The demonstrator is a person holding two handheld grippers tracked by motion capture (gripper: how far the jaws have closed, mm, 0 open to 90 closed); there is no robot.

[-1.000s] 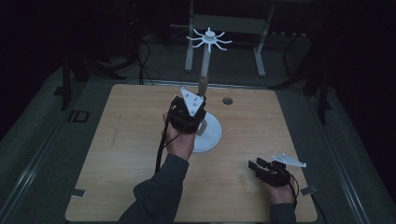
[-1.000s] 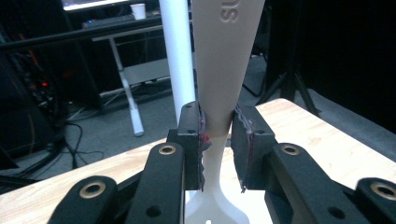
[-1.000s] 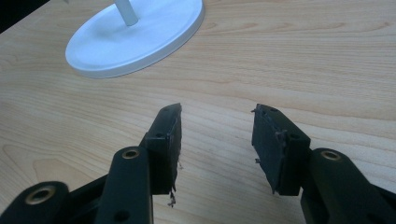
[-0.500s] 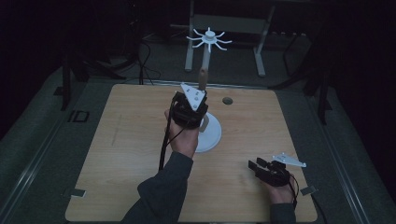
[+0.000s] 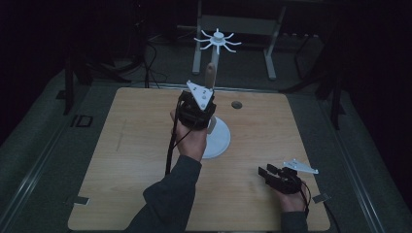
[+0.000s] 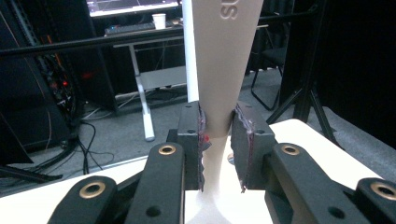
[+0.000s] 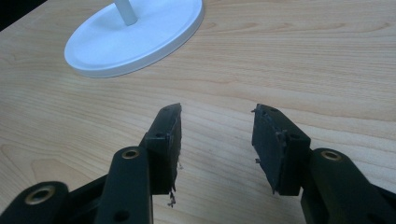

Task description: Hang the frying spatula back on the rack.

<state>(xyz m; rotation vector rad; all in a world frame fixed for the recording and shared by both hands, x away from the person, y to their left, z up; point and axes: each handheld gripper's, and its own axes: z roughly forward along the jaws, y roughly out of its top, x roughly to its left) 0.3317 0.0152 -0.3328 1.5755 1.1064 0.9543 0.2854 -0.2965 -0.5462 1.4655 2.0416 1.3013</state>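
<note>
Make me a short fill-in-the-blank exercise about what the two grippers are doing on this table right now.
1. The left gripper is shut on the ____ handle, beside the stand's thin white pole.
2. The right gripper hangs ____ over the bare wooden table, holding nothing.
3. The stand's round base is ____ in colour.

Missing words: beige; open; white
</note>
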